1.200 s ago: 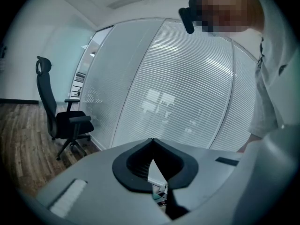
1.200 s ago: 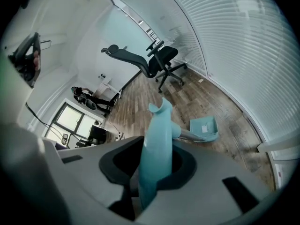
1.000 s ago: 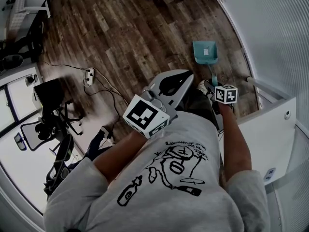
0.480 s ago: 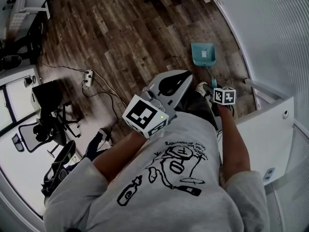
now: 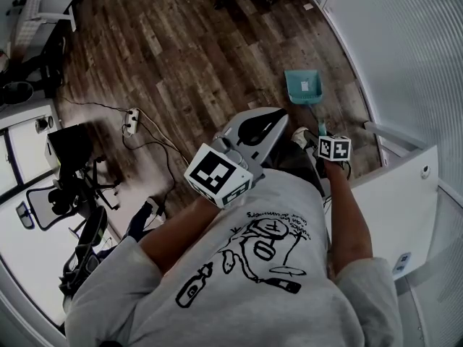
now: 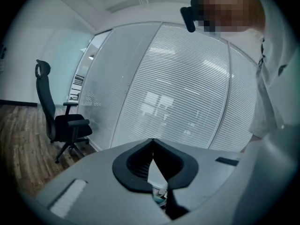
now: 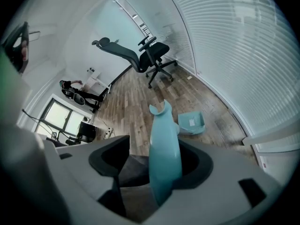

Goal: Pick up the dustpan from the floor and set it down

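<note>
R gripper (image 5: 323,131) angled down, jaws opening round dustpan (image 5: 304,87) handle.

Teal dustpan (image 5: 304,87) — brown wood-grain floor (image 5: 181,49) — grey shirt (image 5: 239,295) with black line drawing

Your teal plastic long-handled dustpan (image 5: 304,87) sits w/ its pan down on the wood floor (image 5: 181,56) near the glass wall (image 5: 405,49), slim handle (image 7: 164,158) rising steeply twd you.

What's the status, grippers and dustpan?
Right gripper fingers opening, dustpan handle between them. Pan end down on the floor. Left gripper shut, empty. Nothing in the way.
</note>
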Action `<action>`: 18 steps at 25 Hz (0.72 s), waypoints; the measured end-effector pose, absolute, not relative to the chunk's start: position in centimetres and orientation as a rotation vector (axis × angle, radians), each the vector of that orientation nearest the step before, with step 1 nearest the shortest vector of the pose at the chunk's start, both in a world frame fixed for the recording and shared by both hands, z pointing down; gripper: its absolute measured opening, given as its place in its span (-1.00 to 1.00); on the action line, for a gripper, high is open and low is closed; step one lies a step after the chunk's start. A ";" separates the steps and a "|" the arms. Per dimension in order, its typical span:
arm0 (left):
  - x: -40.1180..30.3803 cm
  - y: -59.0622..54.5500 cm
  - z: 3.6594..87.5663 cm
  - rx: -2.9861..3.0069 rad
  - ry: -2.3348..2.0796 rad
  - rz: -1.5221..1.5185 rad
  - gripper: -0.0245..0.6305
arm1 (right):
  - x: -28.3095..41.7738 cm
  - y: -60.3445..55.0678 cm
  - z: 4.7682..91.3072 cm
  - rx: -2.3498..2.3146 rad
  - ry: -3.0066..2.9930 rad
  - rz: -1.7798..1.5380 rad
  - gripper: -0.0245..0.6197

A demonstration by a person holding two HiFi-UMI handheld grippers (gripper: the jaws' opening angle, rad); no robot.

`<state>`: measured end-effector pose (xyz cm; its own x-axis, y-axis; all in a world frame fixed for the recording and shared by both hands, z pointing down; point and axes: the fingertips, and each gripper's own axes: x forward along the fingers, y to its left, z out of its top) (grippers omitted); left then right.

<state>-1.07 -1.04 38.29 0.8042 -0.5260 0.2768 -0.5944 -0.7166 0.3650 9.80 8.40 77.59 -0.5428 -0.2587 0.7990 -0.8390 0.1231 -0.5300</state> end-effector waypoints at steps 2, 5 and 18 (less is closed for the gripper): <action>-1.0 -1.1 38.3 2.551 -0.839 0.214 -0.92 | 9.9 8.5 77.9 1.056 -1.873 1.435 -0.20; -1.1 -1.0 38.3 2.548 -0.839 0.219 -0.92 | 9.7 9.0 78.0 1.039 -1.856 1.441 -0.20; -0.8 -0.7 39.2 2.534 -0.832 0.241 -0.92 | 10.0 9.2 79.1 1.018 -1.830 1.465 -0.20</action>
